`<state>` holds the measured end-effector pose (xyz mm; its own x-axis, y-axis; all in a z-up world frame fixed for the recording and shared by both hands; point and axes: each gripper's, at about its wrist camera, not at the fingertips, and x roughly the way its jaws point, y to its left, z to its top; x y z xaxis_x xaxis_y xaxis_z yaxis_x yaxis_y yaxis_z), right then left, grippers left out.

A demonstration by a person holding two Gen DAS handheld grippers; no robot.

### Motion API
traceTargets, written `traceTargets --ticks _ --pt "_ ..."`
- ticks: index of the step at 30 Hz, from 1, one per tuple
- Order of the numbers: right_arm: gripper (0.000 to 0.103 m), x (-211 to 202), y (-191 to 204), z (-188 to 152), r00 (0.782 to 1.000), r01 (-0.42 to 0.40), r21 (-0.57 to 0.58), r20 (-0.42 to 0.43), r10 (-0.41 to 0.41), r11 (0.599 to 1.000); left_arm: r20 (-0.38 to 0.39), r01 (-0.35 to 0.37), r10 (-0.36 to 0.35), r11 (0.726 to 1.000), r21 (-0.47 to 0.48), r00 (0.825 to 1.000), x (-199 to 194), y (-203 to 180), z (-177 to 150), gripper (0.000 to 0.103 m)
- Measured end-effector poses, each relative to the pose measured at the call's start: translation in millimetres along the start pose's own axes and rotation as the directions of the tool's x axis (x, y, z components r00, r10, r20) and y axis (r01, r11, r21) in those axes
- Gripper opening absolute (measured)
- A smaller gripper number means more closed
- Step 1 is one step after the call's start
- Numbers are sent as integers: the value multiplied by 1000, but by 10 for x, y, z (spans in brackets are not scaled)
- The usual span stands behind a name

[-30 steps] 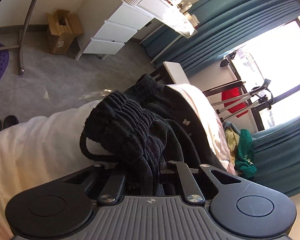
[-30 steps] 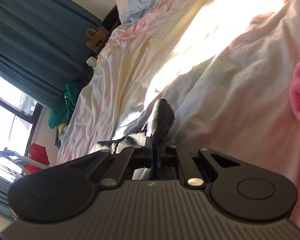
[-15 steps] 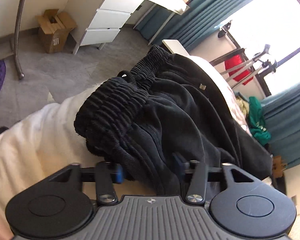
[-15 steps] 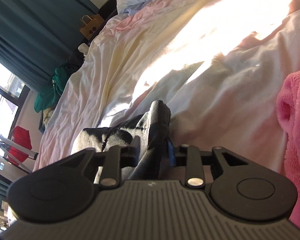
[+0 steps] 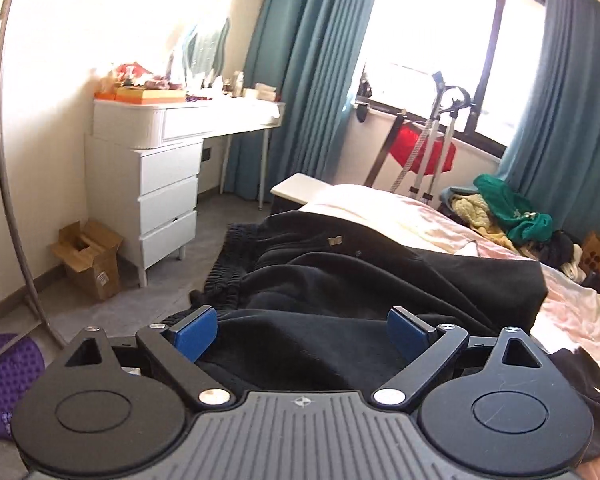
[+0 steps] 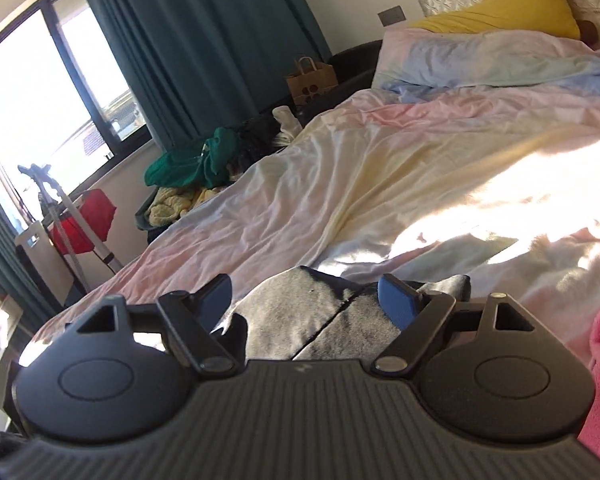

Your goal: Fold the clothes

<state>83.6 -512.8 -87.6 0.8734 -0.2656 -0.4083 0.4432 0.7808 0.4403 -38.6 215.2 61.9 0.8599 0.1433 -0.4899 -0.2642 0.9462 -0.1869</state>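
2 grippers are hovering low over a pair of black sweatpants (image 5: 380, 280) that is lying spread across the pastel bedsheet (image 6: 340, 184). the left gripper (image 5: 302, 328) is standing wide, its blue pads (image 5: 194, 330) gripping nothing, with the elastic waistband (image 5: 228, 264) just ahead at the bed's edge. the right gripper (image 6: 306, 300) is spread wide too, above a sunlit part of the sweatpants. a white dresser (image 5: 156, 184) is standing by the wall.
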Motion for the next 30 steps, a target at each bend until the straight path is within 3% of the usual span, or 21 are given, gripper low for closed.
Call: traceTargets --ticks 5,9,13,18,24,30 --pt "83 -131 287 -98 994 -106 -15 1 106 994 7 123 -123 990 71 992 113 -743 2 94" --pt "83 -150 489 -251 985 -170 -41 -28 168 985 1 210 -213 965 156 977 272 -1381 -149 95" --pt "83 -176 766 -419 970 -241 -136 -60 235 961 -18 268 -271 936 228 962 496 -1921 -375 95" --pt "83 -255 1019 -560 943 -332 -190 -80 322 924 -40 308 -308 913 268 950 812 -2335 -553 97" --pt "83 -210 1183 -715 928 -373 -227 -102 359 900 -33 304 -309 901 311 950 1189 -2392 -839 97" --pt "83 -70 1366 -827 931 -365 -277 -94 353 889 -40 266 -266 918 295 963 1373 -2295 -885 97"
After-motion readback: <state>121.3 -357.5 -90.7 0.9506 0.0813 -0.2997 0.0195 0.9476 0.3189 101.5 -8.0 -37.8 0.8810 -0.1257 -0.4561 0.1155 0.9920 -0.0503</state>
